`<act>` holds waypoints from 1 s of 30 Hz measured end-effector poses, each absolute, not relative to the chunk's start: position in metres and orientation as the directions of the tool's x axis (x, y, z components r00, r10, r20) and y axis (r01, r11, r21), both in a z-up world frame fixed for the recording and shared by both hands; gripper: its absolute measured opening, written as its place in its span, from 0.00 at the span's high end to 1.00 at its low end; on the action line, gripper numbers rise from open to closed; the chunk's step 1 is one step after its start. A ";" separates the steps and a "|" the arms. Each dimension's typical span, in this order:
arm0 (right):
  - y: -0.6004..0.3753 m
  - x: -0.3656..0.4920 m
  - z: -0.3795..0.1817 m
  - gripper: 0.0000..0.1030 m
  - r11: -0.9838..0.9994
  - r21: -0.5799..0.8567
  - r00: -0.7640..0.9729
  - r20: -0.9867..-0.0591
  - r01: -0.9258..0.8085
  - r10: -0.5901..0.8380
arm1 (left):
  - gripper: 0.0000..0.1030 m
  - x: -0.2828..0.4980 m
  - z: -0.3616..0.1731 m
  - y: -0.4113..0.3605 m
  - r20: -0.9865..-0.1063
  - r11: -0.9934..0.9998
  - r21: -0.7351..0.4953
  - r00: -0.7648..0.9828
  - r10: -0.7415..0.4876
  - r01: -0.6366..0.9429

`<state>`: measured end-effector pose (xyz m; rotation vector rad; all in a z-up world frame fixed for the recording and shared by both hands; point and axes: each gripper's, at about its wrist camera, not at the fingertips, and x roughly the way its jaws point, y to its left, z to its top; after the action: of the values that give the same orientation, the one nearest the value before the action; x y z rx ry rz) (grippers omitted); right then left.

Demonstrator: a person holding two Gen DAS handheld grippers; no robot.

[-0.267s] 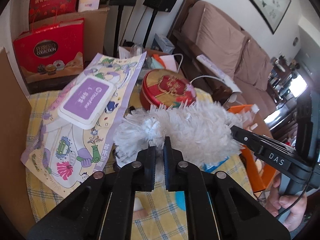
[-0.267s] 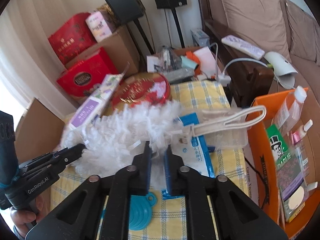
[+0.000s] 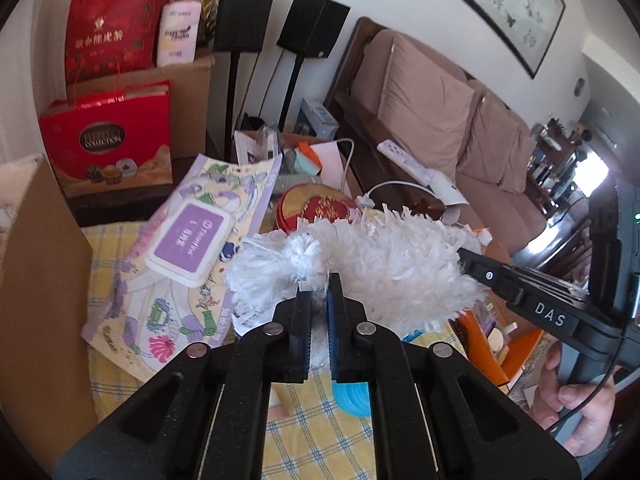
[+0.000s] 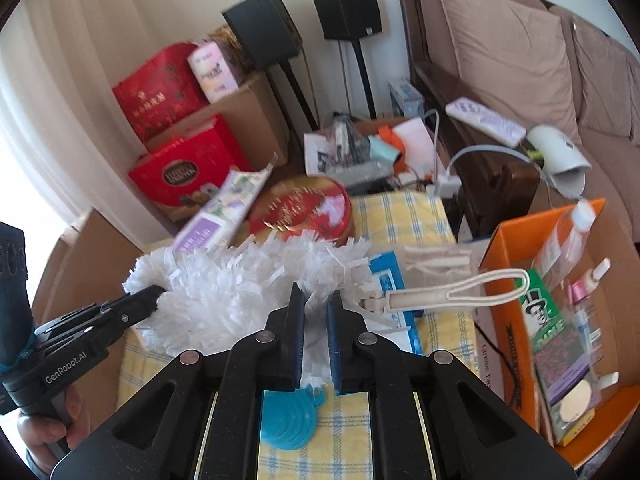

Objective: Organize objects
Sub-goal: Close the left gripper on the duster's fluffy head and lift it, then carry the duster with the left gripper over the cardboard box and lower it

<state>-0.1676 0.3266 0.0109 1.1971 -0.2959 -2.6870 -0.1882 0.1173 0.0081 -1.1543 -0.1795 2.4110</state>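
Duster (image 3: pixel 360 264) has come up since the last frame: it sits higher against the tin (image 3: pixel 316 210) in the left view, and the handle (image 4: pixel 448 290) now reaches over the orange box (image 4: pixel 500 240) edge in the right view. Wipes pack (image 3: pixel 190 242) and its printed sheet look unmoved.

Both my grippers are clamped on the duster's white fluff. Left gripper (image 3: pixel 319 300): fingers (image 3: pixel 301 320) nearly together, fluff pinched in the narrow gap. Right gripper (image 4: pixel 316 308): same, fingers (image 4: pixel 335 320) closed on fluff near the handle joint. Duster hangs above the yellow checked desk (image 4: pixel 400 216), between the tin and the orange box, handle pointing at the box.

Hard to read:
- Fluff hides how deep either grip goes; can't tell if the core is caught.
- Left tips are buried in fluff in the right view; right tips likewise in the left view.
- Blue funnel (image 4: pixel 292 420) half covered by my right fingers.
- Blue packet (image 4: pixel 390 280) mostly under the duster.
- Box contents are blurred at the rim and cut off by the frame.
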 end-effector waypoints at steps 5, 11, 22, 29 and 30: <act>0.310 -0.157 0.046 0.91 -0.959 0.243 -0.679 -0.681 0.144 -0.274 | 0.94 -0.167 0.041 0.095 -0.681 -0.894 -0.292 -0.583 0.443 -0.338; 0.267 -0.151 0.087 0.91 -0.932 0.245 -0.664 -0.653 0.268 -0.363 | 0.94 -0.138 0.082 0.041 -0.653 -0.911 -0.274 -0.636 0.411 -0.307; 0.119 -0.147 0.133 0.91 -0.820 0.188 -0.566 -0.639 0.541 -0.520 | 0.94 -0.087 0.119 -0.098 -0.636 -0.952 -0.264 -0.713 0.294 -0.157; 0.018 -0.145 0.127 0.91 -0.737 0.167 -0.486 -0.654 0.654 -0.580 | 0.94 -0.058 0.110 -0.171 -0.656 -0.969 -0.244 -0.729 0.195 -0.039; 0.006 -0.144 0.123 0.91 -0.728 0.164 -0.477 -0.657 0.665 -0.584 | 0.94 -0.057 0.106 -0.179 -0.662 -0.970 -0.243 -0.727 0.183 -0.023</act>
<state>-0.1445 0.0060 0.1234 0.9241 0.1458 -2.2062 -0.0572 -0.1789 0.1056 -1.1092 -0.3330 2.7999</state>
